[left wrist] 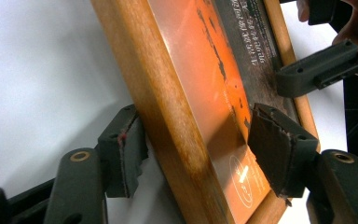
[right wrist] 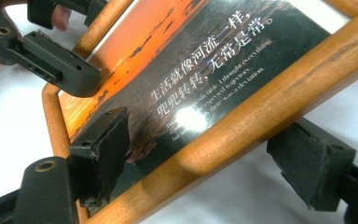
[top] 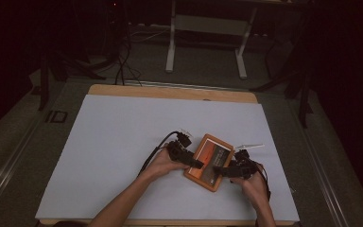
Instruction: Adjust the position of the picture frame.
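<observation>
We see a wooden picture frame (top: 209, 161) lying on a white sheet (top: 123, 142) that covers a table (top: 170, 91), toward the near right part of the sheet and turned at an angle to its edges. The frame holds a print with an orange sky above a dark band carrying white lettering.

The left gripper (top: 190, 161), held in the person's left hand (top: 163, 163), meets the frame at its left side. In the left gripper view (left wrist: 193, 149) its jaws stand apart, straddling the wooden rail: one pad sits against the outer face of the rail, the other rests over the glass. We cannot tell whether the pads press firmly.

The right gripper (top: 222, 171), held in the right hand (top: 250, 182), meets the frame at its near right side. In the right gripper view (right wrist: 214, 163) its jaws are likewise spread across a rail, one pad over the print, the other just beyond the outer edge and apparently clear of the wood.

A small white slip (top: 249, 145) lies on the sheet just beyond the right gripper.
</observation>
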`<state>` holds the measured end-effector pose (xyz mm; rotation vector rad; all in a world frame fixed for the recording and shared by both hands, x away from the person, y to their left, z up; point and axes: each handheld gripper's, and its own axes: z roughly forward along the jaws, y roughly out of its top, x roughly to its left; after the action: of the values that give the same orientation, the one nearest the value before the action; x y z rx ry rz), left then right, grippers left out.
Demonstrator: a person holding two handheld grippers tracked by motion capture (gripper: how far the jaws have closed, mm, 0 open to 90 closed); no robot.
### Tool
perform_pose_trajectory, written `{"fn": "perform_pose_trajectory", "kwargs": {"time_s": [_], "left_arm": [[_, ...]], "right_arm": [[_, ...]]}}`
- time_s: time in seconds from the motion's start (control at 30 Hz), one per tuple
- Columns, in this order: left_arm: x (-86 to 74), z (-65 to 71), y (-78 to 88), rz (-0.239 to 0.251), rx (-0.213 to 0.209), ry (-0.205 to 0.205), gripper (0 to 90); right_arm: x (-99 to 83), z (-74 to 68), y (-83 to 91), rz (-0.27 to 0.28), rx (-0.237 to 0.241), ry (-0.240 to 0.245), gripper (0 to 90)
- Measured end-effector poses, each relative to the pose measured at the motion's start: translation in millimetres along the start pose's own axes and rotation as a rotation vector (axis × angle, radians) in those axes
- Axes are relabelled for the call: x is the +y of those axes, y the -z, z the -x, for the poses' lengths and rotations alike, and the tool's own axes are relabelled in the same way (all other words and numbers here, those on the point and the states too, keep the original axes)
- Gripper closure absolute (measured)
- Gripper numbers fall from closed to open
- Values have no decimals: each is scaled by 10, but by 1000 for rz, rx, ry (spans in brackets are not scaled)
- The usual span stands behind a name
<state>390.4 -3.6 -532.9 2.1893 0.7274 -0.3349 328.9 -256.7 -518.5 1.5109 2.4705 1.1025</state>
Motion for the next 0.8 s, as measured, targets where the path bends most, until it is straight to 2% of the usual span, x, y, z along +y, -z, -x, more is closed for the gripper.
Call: {"fn": "perform_pose_trajectory", "kwargs": {"time_s": [0.07, 0.13, 0.17, 0.2, 0.23, 0.33, 0.37, 0.43, 0.5, 0.53, 0.57, 0.6, 0.67, 0.7, 0.73, 0.77, 0.8], "left_arm": [[-18, 0, 24, 10, 2, 16, 391], [-58, -7, 70, 40, -11, 49, 433], [-84, -5, 102, 57, -17, 56, 478], [-107, 8, 137, 69, -16, 61, 478], [-129, 28, 173, 79, -11, 57, 509], [-195, 110, 274, 102, 22, 34, 532], [-218, 137, 313, 117, 31, 34, 572], [-261, 179, 404, 134, 52, 32, 598], [-302, 254, 488, 146, 99, 16, 649], [-311, 283, 507, 145, 114, 10, 653], [-320, 318, 523, 146, 126, 5, 653], [-331, 371, 553, 144, 153, 7, 658], [-337, 390, 571, 144, 163, 9, 664], [-356, 398, 614, 152, 161, 30, 667], [-356, 398, 614, 152, 161, 30, 672], [-374, 392, 639, 161, 151, 46, 676], [-392, 392, 663, 164, 152, 41, 676]], "right_arm": [[3, 0, 0, 4, -1, -6, 223], [17, -17, 13, 7, -2, -2, 247], [41, -48, 55, 25, -9, 6, 297], [41, -48, 55, 25, -9, 6, 297], [68, -85, 104, 45, -11, 18, 348], [95, -122, 148, 65, -4, 26, 395], [115, -158, 193, 88, 6, 29, 440], [124, -177, 215, 98, 9, 30, 458], [139, -217, 252, 112, 12, 45, 484], [153, -254, 284, 134, 29, 50, 520], [153, -254, 284, 134, 29, 50, 520], [171, -283, 309, 148, 40, 52, 543], [179, -304, 323, 161, 54, 45, 558], [180, -314, 325, 167, 61, 47, 564], [180, -314, 325, 167, 61, 47, 564], [190, -336, 328, 181, 80, 42, 573], [190, -336, 328, 181, 80, 42, 573]]}}
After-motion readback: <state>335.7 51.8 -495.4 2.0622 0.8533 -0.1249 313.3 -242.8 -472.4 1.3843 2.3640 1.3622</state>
